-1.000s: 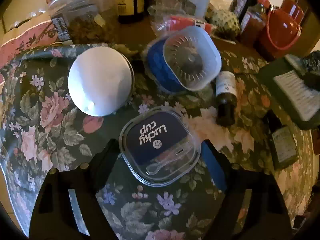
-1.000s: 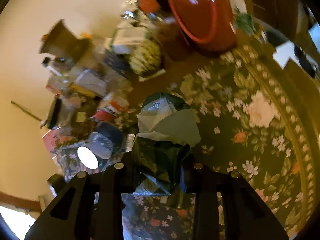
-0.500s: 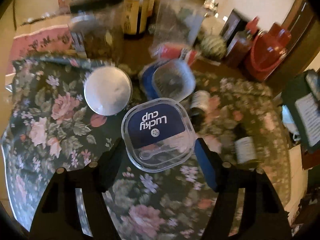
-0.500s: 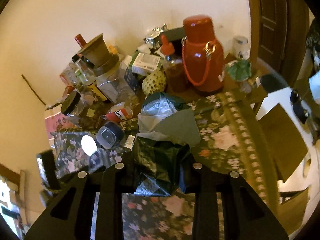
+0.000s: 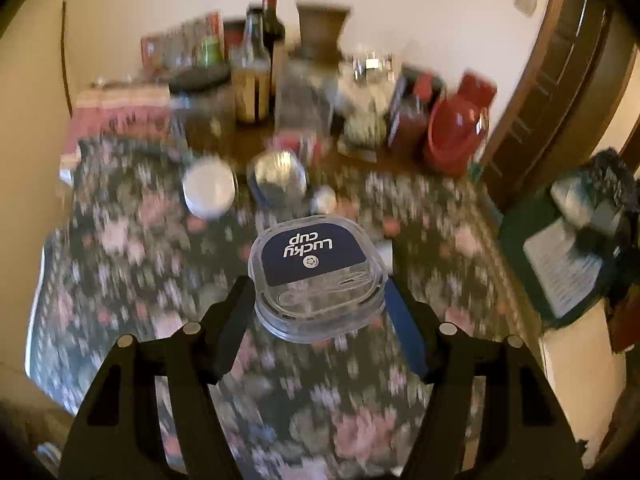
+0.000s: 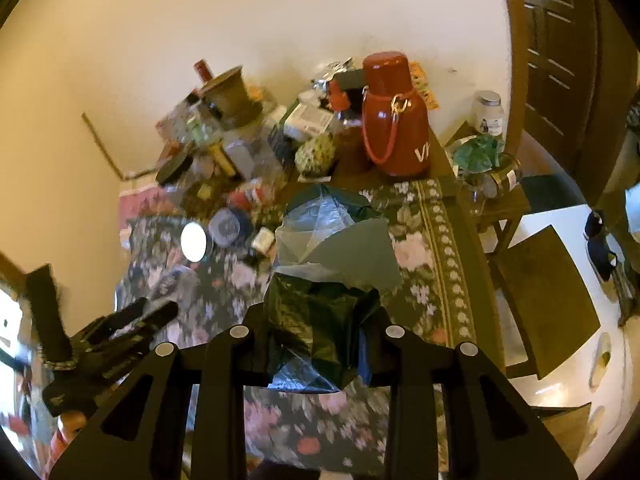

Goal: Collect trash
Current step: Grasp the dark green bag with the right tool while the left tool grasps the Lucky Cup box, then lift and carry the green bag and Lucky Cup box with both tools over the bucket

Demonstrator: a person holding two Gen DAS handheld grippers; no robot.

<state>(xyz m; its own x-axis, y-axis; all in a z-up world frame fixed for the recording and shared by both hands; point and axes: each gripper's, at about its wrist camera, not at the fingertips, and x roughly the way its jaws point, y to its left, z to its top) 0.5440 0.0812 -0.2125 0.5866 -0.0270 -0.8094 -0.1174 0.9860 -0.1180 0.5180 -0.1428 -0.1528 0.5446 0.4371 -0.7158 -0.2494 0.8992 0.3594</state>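
Observation:
A clear plastic container with a blue "Lucky cup" label and a small spoon under its lid hangs above the floral tablecloth. My left gripper has both fingers against its sides and its jaws are closing on it. The right wrist view shows that gripper at the lower left, blurred. My right gripper is shut on a crumpled dark green plastic trash bag, which bulges up over the table.
A round white lid, a second blue cup and a small bottle lie on the cloth. Bottles, jars and a red thermos crowd the back by the wall. A wooden chair stands at the table's right.
The left gripper has closed on the Lucky cup container, lifted it off the cloth and drawn back. The right gripper has risen and rolled with the bag still in it.

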